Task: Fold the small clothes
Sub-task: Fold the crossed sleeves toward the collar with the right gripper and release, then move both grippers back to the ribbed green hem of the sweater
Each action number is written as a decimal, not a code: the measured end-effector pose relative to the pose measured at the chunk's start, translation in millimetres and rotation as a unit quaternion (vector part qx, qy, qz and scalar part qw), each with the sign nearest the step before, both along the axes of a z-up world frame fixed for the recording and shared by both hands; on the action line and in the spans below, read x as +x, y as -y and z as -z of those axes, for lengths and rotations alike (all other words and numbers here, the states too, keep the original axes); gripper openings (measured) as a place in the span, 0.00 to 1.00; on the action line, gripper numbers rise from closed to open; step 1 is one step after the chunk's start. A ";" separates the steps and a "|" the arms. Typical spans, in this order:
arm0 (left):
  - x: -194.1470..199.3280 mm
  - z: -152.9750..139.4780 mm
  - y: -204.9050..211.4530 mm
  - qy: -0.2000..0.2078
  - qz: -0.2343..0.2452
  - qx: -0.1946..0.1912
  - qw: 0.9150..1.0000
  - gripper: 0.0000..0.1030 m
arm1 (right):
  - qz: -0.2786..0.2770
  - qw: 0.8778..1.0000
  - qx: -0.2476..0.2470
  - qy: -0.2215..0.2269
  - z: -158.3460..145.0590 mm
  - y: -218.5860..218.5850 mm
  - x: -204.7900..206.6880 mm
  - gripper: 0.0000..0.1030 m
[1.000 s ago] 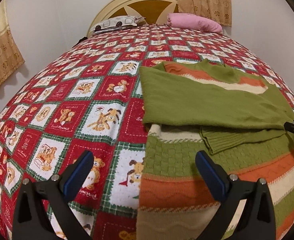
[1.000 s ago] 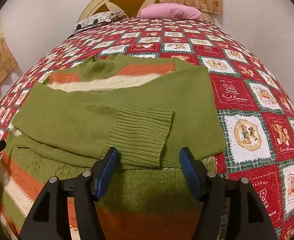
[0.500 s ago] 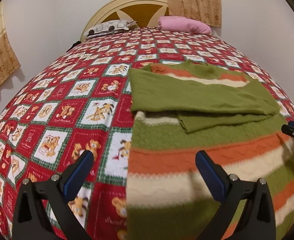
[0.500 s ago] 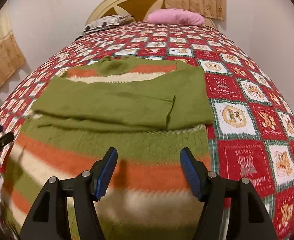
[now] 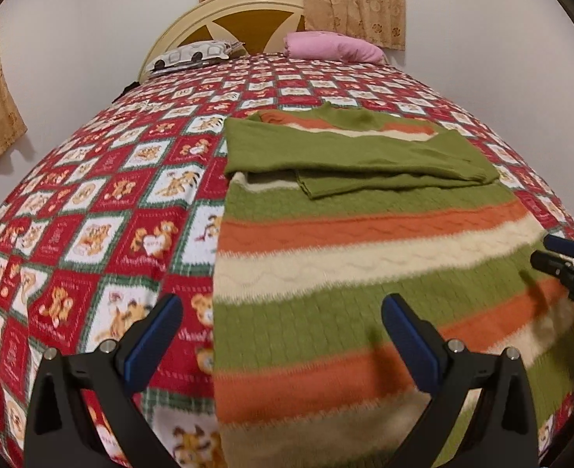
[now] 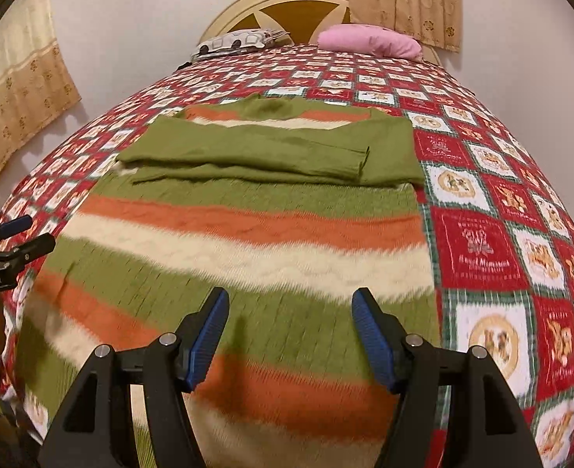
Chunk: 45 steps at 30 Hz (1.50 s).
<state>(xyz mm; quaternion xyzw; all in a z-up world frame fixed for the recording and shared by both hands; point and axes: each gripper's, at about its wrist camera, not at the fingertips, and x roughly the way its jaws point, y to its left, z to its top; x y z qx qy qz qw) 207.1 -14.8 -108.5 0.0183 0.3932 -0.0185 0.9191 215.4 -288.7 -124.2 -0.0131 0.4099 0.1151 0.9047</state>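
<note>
Left wrist view. Striped sweater point(image 5: 365, 257) lies flat on the bed point(image 5: 91, 202), on the red patchwork bedspread, right of centre. Long axis runs from the near edge toward the headboard point(image 5: 244, 19); collar at the far end, hem near the camera. Both green sleeves point(image 5: 345, 156) folded across the chest, crosswise to that axis. Bands of green, orange and cream cross the body. Left gripper point(image 5: 283, 335) hangs over the sweater's left edge, fingers spread wide, nothing between them: one blue pad over bedspread, the other over knit. Right gripper point(image 5: 567, 261) shows at the right edge of frame, near the sweater's far side. No containers in sight. Pink pillow point(image 5: 333, 46) and patterned pillow point(image 5: 193, 54) at the head of the bed.

Right wrist view. Same sweater point(image 6: 247, 257), collar away, hem toward the lens, sleeves point(image 6: 271, 152) stacked across. Right gripper point(image 6: 290, 335) above the lower body of the sweater, fingers apart and empty. Left gripper point(image 6: 9, 241) at the left edge, beside the sweater's side. Near stripes blurred.
</note>
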 end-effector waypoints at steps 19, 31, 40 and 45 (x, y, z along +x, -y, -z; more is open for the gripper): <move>-52.0 27.0 -10.6 -0.030 -0.003 -0.007 1.000 1.00 | -0.032 0.999 -0.003 0.001 17.5 -19.4 -65.6 0.65; -81.3 34.2 -17.0 -0.039 0.006 0.002 0.999 1.00 | -0.018 1.000 -0.008 0.015 11.7 -1.3 -97.4 0.66; -96.8 40.4 -24.4 -0.063 0.017 -0.041 0.997 0.83 | -0.007 1.000 -0.014 0.006 17.3 9.7 -116.5 0.66; -104.9 40.9 -22.8 -0.073 0.031 -0.075 0.994 0.70 | 0.004 1.000 -0.009 0.000 22.4 14.9 -126.0 0.66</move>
